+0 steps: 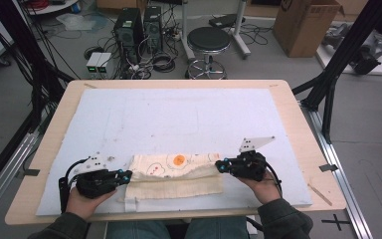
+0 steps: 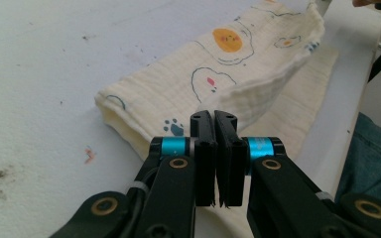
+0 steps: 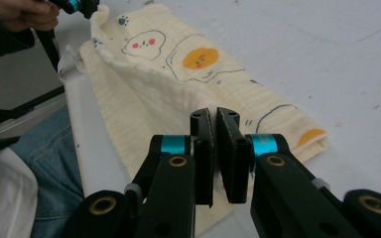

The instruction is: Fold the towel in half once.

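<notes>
A cream cloth (image 1: pixel 174 172) printed with fried eggs and paw marks lies folded in a long strip near the front of the white mat (image 1: pixel 179 114). My left gripper (image 1: pixel 128 174) is at the strip's left end, jaws shut on a raised upper edge of the cloth (image 2: pixel 258 64). In the left gripper view that edge runs up into the pinched tips of the left gripper (image 2: pixel 214 116). At the strip's right end my right gripper (image 1: pixel 220 165) is shut on the same upper layer. The right gripper view shows the cloth (image 3: pixel 178 64) lifted into the tips of the right gripper (image 3: pixel 214 115).
The mat covers a wooden table (image 1: pixel 298 119), whose front edge is just behind both hands. Beyond the table are a black stool (image 1: pixel 208 42), computer towers (image 1: pixel 139 27), floor cables and a cardboard box (image 1: pixel 306 22). Black frame posts flank the table.
</notes>
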`<state>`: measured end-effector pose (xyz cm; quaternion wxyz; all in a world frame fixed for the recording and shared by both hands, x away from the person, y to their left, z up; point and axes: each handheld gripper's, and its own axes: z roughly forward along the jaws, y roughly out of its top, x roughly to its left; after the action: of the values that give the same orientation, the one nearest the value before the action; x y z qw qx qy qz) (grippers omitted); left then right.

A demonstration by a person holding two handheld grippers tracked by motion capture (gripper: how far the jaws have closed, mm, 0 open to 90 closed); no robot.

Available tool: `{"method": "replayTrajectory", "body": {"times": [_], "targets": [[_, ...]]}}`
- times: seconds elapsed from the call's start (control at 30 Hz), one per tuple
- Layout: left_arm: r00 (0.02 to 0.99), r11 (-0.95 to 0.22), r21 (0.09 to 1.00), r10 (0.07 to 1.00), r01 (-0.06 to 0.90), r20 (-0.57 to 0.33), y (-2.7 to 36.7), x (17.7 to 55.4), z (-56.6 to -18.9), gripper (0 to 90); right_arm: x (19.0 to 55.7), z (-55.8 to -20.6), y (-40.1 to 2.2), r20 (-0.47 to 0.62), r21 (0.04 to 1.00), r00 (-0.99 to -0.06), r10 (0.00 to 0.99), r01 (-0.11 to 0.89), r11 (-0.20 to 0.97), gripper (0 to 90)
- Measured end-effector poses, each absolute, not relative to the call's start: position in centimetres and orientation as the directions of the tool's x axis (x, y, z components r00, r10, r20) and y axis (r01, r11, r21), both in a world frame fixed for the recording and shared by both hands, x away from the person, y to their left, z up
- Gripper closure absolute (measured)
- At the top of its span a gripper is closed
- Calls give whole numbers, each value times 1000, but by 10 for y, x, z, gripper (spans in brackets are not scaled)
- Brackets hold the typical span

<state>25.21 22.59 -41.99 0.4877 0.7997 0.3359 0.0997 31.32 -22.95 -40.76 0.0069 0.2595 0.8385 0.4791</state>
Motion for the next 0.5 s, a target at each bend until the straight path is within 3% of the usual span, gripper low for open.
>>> {"method": "replayTrajectory", "body": {"times": [0.43, 0.5], "targets": [[768, -319, 836, 617, 446, -174, 226, 243, -426, 861, 304, -418, -227, 255, 782, -865, 431, 447, 434, 847], [771, -319, 837, 612, 444, -176, 226, 242, -425, 824, 303, -418, -228, 258, 782, -866, 428, 448, 435, 839]]}}
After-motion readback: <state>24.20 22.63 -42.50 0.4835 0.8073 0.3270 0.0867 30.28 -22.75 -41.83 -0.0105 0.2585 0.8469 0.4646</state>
